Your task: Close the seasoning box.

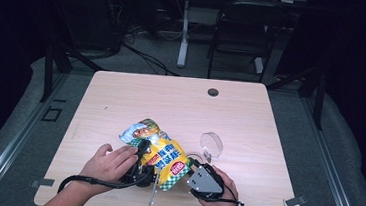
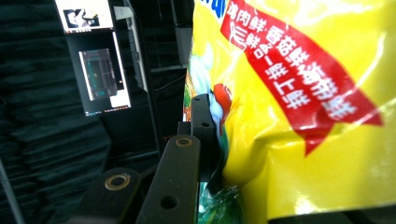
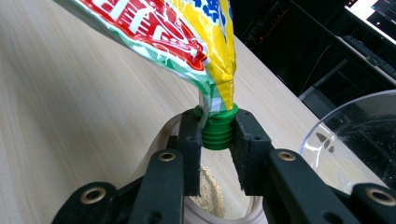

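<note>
A yellow snack pouch (image 1: 162,155) with red label and green checked edge lies tilted near the table's front middle. My left gripper (image 1: 144,149) grips its left side; in the left gripper view a black jaw (image 2: 203,130) presses against the pouch (image 2: 303,116) and the other jaw is hidden behind it. My right gripper (image 3: 218,133), topped by a grey plate (image 1: 204,180), is shut on the pouch's green ribbed cap (image 3: 218,131), which hangs at the pouch's lower corner (image 3: 205,51).
A clear round dish (image 1: 211,144) stands tilted just behind the right gripper (image 3: 359,140). Under the right jaws sits a pale-rimmed container with beige grains (image 3: 205,196). A thin metal rod (image 1: 153,191) lies near the front edge. A cable hole (image 1: 213,92) marks the far side.
</note>
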Tool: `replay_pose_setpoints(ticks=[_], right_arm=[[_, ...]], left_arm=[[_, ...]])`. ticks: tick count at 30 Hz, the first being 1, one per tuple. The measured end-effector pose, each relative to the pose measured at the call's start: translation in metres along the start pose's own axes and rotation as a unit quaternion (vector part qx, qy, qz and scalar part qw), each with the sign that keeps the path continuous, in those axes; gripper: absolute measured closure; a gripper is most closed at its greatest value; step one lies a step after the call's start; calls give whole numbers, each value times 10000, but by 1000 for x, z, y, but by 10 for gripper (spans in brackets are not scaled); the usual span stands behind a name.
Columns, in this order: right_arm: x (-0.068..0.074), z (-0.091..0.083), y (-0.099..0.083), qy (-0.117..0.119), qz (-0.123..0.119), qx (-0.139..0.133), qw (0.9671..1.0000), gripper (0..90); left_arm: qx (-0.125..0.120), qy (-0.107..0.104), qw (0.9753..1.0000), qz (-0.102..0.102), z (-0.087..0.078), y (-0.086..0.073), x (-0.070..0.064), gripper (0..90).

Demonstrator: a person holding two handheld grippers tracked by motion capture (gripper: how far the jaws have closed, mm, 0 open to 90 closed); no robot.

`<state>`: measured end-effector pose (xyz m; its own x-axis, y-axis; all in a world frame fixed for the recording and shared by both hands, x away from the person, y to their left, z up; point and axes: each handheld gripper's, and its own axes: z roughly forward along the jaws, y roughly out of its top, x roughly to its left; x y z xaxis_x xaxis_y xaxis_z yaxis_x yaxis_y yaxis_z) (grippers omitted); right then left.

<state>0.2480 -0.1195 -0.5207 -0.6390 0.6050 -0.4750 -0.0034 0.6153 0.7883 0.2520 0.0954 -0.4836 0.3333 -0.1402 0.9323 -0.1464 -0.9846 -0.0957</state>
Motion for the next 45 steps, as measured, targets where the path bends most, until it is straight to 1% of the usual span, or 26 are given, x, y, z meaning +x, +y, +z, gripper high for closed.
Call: replay_pose_setpoints(ticks=[3, 8, 10, 13, 14, 16, 18, 23, 28, 29, 30, 31, 33, 35, 37, 38, 41, 42, 45], right_arm=[[0, 0, 0, -7, -5, -31, 10000, 740], [0, 0, 0, -31, -10, -43, 10000, 738], [0, 0, 0, -35, -6, -52, 10000, 737], [0, 0, 0, -46, -12, -42, 10000, 736], [0, 0, 0, -43, -11, -44, 10000, 735], [0, 0, 0, -45, -5, -47, 10000, 735], [0, 0, 0, -46, -11, -44, 10000, 734], [0, 0, 0, -54, -1, -52, 10000, 732], [1, 0, -1, -83, 8, -64, 9999, 729], [1, 1, -1, -92, 10, -62, 9999, 729], [1, 1, -1, -91, 8, -61, 9999, 728], [1, 1, -1, -93, 2, -62, 9999, 727], [1, 1, -1, -83, 1, -67, 9999, 727], [1, 1, -1, -86, 12, -63, 9999, 726], [1, 1, -1, -91, 17, -58, 9999, 725], [1, 1, -1, -93, 18, -51, 9999, 725], [1, 1, -1, -101, 25, -62, 9999, 722], [1, 1, -1, -109, 27, -61, 9999, 720], [-1, 0, -2, -110, 53, -80, 9999, 713]], left_arm=[[-18, -77, 9999, -120, 1, -1, -1, 876], [-47, -146, 9995, -289, 2, -3, -3, 877], [-78, -184, 9990, -405, 3, -3, -5, 878], [-69, -261, 9986, -463, 4, -4, -6, 879], [-95, -240, 9984, -496, 4, -4, -7, 879], [-129, -261, 9978, -602, 5, -5, -8, 879], [-130, -343, 9970, -685, 6, -6, -9, 879], [-206, -404, 9950, -894, 8, -8, -12, 879], [-227, -468, 9934, -1024, 9, -9, -14, 879], [-243, -447, 9934, -1027, 9, -9, -14, 879], [-245, -500, 9926, -1083, 10, -9, -15, 879], [-303, -475, 9915, -1170, 10, -9, -16, 879], [-314, -545, 9904, -1234, 11, -10, -16, 880], [-334, -557, 9891, -1325, 11, -10, -17, 880], [-345, -554, 9885, -1366, 12, -10, -18, 879], [-289, -563, 9895, -1303, 11, -11, -17, 879], [-319, -618, 9872, -1432, 12, -11, -19, 880], [-335, -605, 9869, -1459, 13, -11, -20, 880], [-365, -662, 9842, -1601, 13, -12, -21, 881]])
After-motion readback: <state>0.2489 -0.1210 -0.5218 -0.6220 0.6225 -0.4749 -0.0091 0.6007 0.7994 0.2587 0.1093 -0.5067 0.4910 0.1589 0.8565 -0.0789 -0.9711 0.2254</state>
